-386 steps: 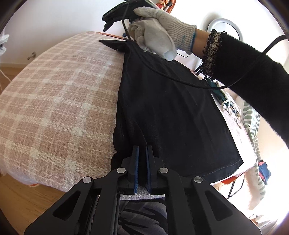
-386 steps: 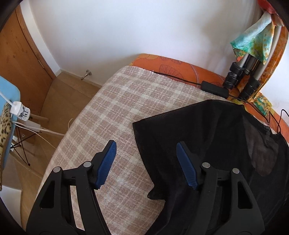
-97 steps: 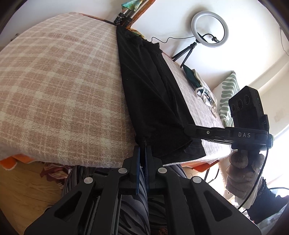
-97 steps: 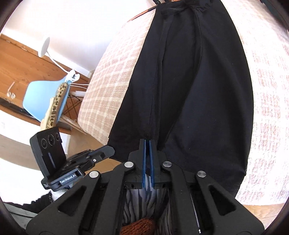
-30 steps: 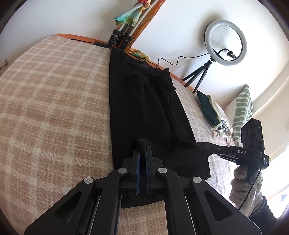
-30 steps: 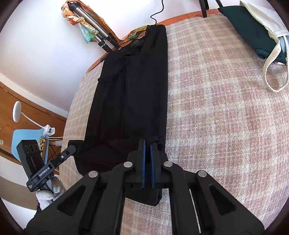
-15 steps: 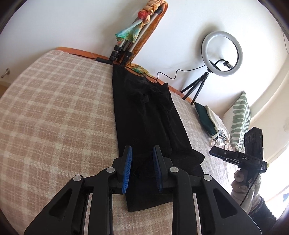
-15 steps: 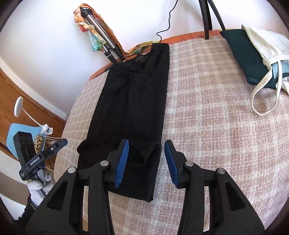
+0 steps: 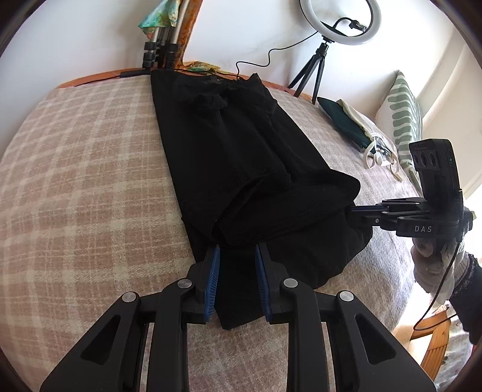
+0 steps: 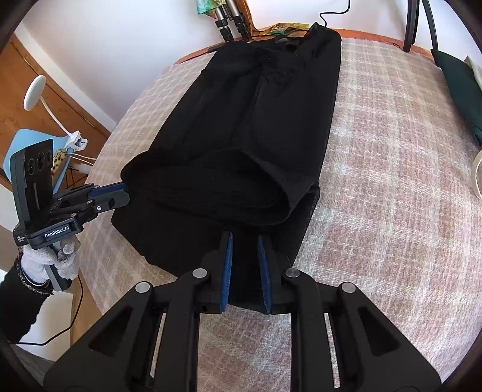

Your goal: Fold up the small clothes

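Black garment (image 9: 241, 156) is spread on plaid blanket (image 9: 75, 169); both grippers, left (image 9: 236, 268) and right (image 10: 244, 256), are parted, empty (ring light (image 9: 340, 21) upper right)

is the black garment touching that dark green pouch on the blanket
Apart. In the right wrist view a wide strip of bare plaid blanket separates the black garment from the dark green pouch; the left wrist view shows the same gap.

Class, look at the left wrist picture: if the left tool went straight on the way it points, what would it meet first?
Most likely the black garment: the open left tool already straddles its near edge, and the raised fold lies just ahead. Depth is hard to judge in this view.
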Tool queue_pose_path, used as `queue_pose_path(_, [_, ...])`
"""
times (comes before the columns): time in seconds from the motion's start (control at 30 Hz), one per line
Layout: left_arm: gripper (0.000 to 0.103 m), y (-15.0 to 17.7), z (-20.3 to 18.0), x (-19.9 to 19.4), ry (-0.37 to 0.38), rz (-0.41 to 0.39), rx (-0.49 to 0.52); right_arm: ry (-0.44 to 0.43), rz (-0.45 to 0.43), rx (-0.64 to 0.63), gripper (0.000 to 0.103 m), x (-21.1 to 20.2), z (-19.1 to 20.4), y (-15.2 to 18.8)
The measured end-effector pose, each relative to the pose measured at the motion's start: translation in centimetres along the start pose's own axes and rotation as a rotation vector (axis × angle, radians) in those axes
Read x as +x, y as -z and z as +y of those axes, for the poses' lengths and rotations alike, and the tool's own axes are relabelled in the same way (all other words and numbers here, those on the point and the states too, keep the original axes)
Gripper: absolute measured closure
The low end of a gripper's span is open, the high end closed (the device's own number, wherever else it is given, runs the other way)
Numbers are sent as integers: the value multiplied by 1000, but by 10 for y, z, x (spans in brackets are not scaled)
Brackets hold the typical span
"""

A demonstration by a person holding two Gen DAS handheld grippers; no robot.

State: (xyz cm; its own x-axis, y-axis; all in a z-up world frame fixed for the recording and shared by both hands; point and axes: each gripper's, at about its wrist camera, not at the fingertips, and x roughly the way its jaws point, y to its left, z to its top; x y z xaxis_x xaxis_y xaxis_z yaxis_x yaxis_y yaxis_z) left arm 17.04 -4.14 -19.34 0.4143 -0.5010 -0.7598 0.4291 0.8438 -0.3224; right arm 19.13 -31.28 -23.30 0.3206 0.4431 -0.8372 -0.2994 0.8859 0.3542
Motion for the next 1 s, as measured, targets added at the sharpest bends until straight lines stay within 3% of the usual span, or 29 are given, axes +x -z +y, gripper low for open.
queue_pose_path(0.23, [81, -39, 24, 12, -53, -74, -41, 19, -31, 41, 84, 3, -22, -32])
queue_pose_path(0.4, [81, -60, 41, 11, -90, -124, -70, 83, -70, 76, 84, 0, -41, -58])
queue_pose_path(0.63, [81, -88, 63, 16, -100, -139, -93, 117, -96, 90, 84, 1, -64, -89])
queue_pose_path(0.7, [81, -99, 66, 21, -94, -141, -90, 127, -108, 98, 79, 0, -71, -101])
queue_pose_path(0.77, [74, -111, 70, 29, -93, -135, -86, 128, -129, 108, 57, 1, -78, -113])
queue_pose_path(0.8, [70, -117, 72, 35, -92, -131, -88, 124, -136, 114, 54, 3, -82, -119])
queue_pose_path(0.87, [61, -128, 79, 46, -88, -129, -104, 121, -141, 123, 53, 9, -88, -134])
queue_pose_path(1.0, [61, -148, 97, 69, -83, -109, -151, 127, -147, 155, 53, 21, -105, -161])
